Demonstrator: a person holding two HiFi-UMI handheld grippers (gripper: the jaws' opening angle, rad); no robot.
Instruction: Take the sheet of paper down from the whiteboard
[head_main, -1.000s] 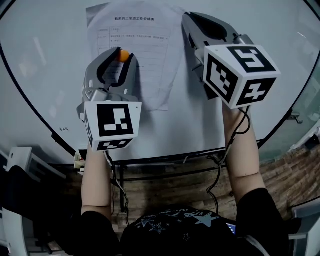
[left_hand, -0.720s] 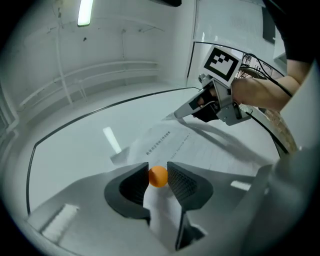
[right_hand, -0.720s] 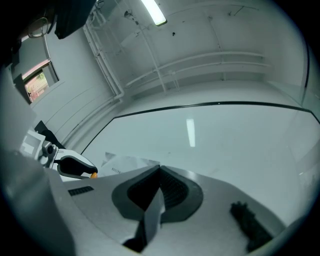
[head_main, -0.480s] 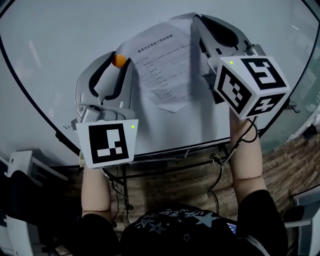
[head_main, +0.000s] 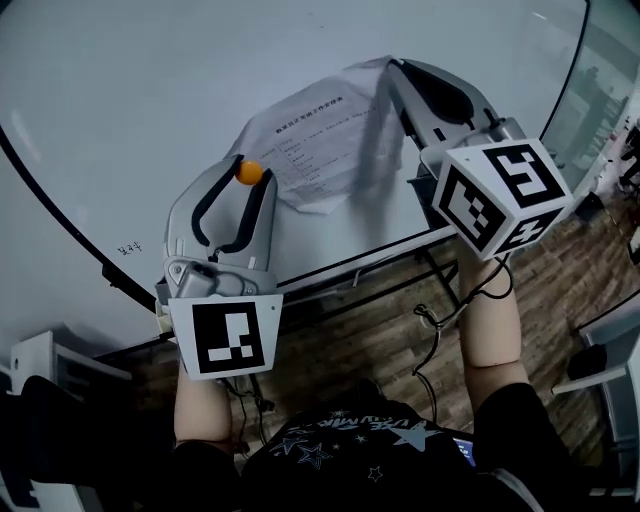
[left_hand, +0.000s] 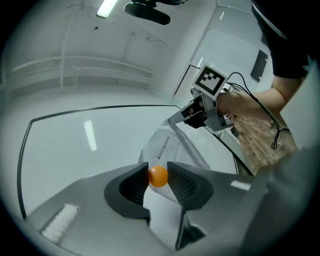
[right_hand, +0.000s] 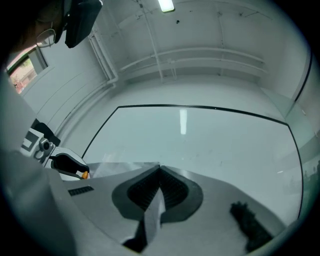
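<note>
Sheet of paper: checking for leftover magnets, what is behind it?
Only the whiteboard shows around the sheet of paper, pinched by the right tongs; the patch it covers is hidden.

Brown wood-plank floor (head_main: 565, 295) below, white walls (right_hand: 70, 102), and a lit strip light (right_hand: 165, 5) overhead

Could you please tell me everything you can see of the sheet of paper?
The sheet of paper is thin and white, printed with a heading and rows of text too small to read. It is bowed and creased, slanting in front of the whiteboard and shading it. The right hand-held gripper is shut on its upper edge. Its lower left edge lies by the orange ball in the left hand-held gripper; contact is unclear.
</note>
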